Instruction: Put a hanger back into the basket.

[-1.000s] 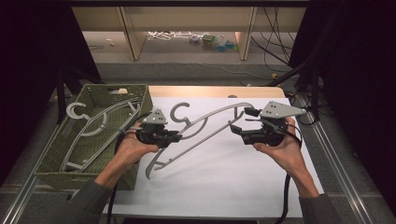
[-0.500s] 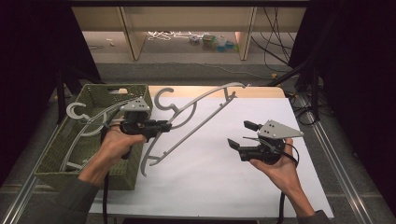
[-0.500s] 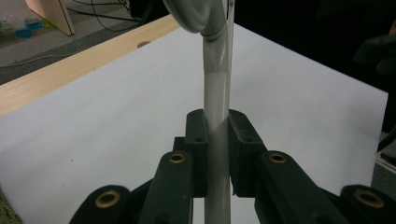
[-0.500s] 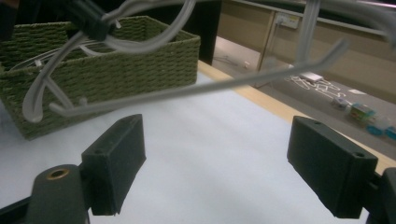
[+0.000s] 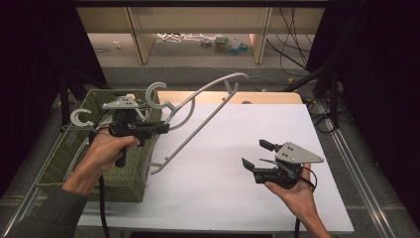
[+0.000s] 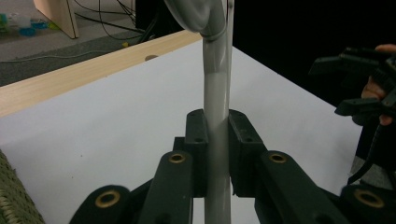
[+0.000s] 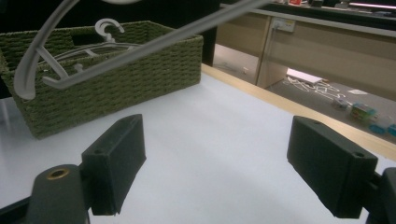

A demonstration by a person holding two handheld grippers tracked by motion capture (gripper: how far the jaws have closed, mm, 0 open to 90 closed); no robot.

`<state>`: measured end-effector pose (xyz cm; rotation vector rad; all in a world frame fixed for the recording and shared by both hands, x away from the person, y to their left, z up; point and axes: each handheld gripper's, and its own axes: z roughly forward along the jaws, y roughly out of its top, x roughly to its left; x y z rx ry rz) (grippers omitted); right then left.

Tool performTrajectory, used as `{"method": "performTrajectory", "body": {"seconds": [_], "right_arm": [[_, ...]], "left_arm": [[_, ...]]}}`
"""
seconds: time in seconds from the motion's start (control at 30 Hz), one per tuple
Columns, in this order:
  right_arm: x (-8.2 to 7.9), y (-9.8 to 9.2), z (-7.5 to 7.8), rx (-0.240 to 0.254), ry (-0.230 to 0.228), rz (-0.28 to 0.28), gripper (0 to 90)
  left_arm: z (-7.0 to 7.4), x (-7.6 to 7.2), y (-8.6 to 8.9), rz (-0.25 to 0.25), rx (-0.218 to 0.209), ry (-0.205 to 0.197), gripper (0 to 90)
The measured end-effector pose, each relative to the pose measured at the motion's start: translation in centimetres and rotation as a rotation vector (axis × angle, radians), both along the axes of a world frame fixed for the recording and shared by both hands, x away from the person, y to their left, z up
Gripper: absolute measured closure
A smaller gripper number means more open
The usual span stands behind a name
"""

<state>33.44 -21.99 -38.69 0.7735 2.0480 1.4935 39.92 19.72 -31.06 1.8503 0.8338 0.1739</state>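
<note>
- Lifted since earlier, hanger is now hanging clamped in left gripper, beside basket.
- Right gripper, jaws wide and empty, is hovering over sheet.
- Right gripper view is showing more hangers inside basket.

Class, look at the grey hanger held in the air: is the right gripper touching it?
Apart. The high view shows the right gripper low over the white table, well clear of the hanger; the right gripper view shows its jaws wide open with nothing between.
</note>
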Motion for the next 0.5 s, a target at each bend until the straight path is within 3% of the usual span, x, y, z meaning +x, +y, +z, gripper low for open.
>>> {"method": "performTrajectory", "body": {"seconds": [0.17, 0.37, 0.5], "right_arm": [[-0.7, -0.6, -1.0, 0.025, 0.002, -0.011, 20.6], [-1.0, -0.4, -1.6, 0.010, 0.007, 0.002, 20.5], [-1.0, -0.4, -1.7, 0.009, 0.011, 0.006, 20.5]], "left_arm": [[0.7, -0.1, 1.0, 0.026, -0.053, 0.024, 80.0], [2.0, -0.2, 2.0, 0.034, -0.123, 0.047, 80.0], [3.2, -0.4, 2.9, 0.044, -0.119, 0.048, 79.9]]}}
